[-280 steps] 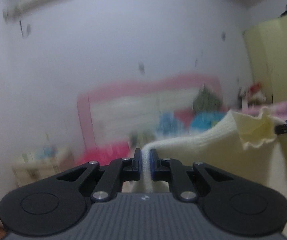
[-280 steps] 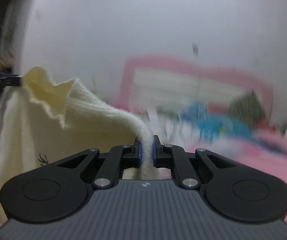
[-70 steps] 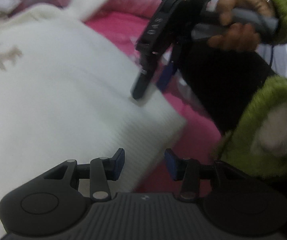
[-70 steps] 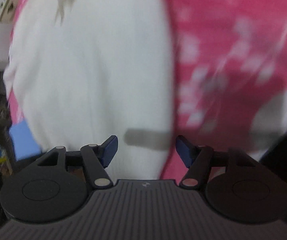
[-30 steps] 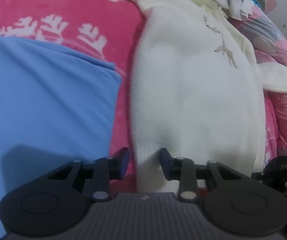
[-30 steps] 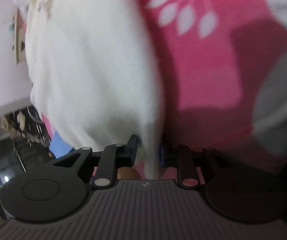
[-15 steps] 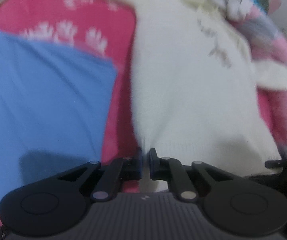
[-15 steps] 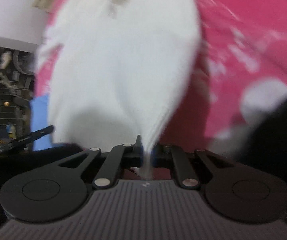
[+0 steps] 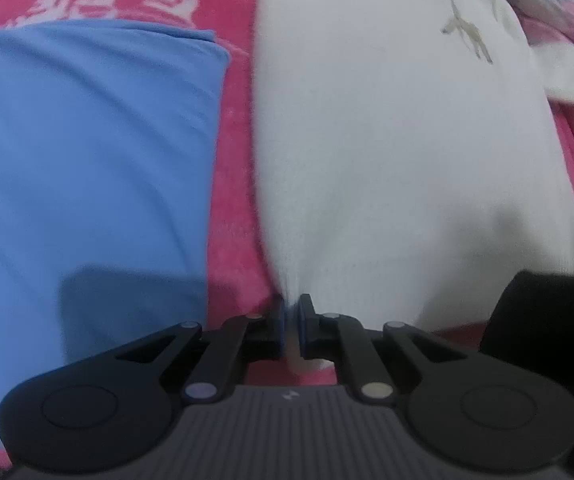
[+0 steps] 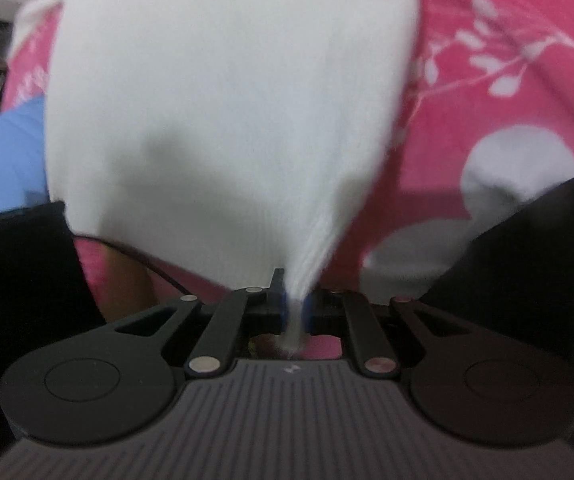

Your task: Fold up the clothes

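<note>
A cream knit sweater (image 9: 387, 140) with a small deer print lies on a pink blanket (image 9: 235, 220). My left gripper (image 9: 291, 320) is shut on the near left corner of its hem, and the knit bunches into the pads. In the right wrist view the same sweater (image 10: 227, 100) rises in a taut fan from my right gripper (image 10: 295, 312). The right jaws are opening slightly, with the pinched hem still pressed between the pads. Both grippers point steeply down at the bed.
A folded blue garment (image 9: 87, 140) lies left of the sweater, and its edge (image 10: 15, 152) also shows in the right wrist view. The pink blanket (image 10: 487, 40) has white leaf prints. Dark shapes (image 10: 527, 248) (image 9: 547, 320) sit close at the near sides.
Both grippers have closed on the sweater's hem corners. The right one has rolled and lifted, pulling the knit up taut. The left one has shifted a little with its corner.
</note>
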Demonstrator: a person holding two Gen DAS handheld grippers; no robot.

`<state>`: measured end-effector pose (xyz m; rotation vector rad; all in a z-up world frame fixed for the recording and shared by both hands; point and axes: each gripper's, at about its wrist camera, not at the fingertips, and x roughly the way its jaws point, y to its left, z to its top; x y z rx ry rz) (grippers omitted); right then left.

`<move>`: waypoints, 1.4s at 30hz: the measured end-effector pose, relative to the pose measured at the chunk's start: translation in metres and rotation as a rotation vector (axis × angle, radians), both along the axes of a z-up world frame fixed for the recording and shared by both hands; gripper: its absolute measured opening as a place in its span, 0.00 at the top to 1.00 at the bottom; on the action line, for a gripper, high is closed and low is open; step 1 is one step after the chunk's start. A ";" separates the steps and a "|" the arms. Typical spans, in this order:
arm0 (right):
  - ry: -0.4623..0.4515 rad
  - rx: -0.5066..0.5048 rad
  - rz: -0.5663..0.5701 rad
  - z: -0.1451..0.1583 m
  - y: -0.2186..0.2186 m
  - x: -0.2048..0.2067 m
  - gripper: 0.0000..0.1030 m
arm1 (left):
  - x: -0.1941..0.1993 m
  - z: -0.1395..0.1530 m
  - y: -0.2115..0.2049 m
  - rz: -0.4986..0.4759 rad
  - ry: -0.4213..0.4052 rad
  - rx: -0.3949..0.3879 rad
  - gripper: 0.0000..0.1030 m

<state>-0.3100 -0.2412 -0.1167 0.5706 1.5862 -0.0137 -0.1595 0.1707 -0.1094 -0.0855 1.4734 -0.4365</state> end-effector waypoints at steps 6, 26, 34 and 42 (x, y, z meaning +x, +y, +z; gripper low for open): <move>-0.081 -0.074 0.038 0.039 -0.003 -0.023 0.66 | -0.007 0.037 0.026 0.023 -0.042 0.042 0.73; -0.784 0.037 0.318 0.020 0.162 0.322 0.67 | 0.196 0.058 0.231 1.137 -0.354 -0.049 0.54; -0.823 0.098 0.315 0.015 0.185 0.375 0.67 | 0.249 -0.023 0.313 1.408 -0.238 -0.298 0.50; -0.837 0.133 0.277 -0.008 0.182 0.388 0.68 | 0.286 -0.023 0.291 1.288 -0.357 -0.134 0.92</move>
